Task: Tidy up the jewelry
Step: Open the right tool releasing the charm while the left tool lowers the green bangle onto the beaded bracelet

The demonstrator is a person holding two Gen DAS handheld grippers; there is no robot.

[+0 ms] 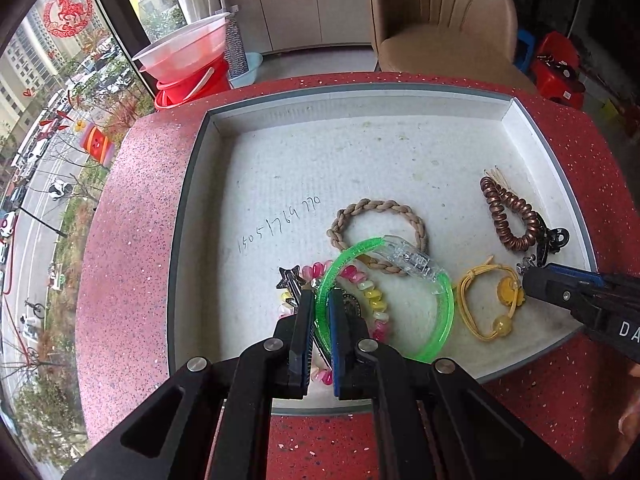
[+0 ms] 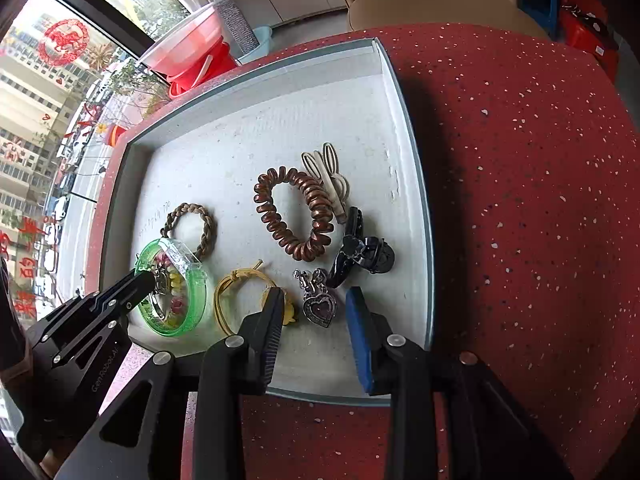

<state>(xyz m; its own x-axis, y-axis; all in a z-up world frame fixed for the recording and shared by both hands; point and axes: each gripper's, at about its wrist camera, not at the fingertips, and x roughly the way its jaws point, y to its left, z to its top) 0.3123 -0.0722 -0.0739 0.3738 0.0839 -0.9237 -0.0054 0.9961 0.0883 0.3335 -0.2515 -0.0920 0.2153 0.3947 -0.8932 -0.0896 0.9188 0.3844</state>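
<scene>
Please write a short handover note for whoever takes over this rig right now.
Left gripper: shut on the green bangle rim.
Right gripper: open, jaws either side of the heart pendant, not gripping.
All inside the white tray: braided band, copper coil tie, yellow elastic, black claw clip, cream clip, pink-yellow coil under the bangle.
Done: everything sits in the tray.
Left: the sorting.

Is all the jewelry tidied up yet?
Not yet. Everything sits loose in the shallow white tray. The left gripper is shut on the clear green plastic bangle. The right gripper has open jaws above the silver heart pendant. The brown spiral hair tie and braided tan band wait.
</scene>
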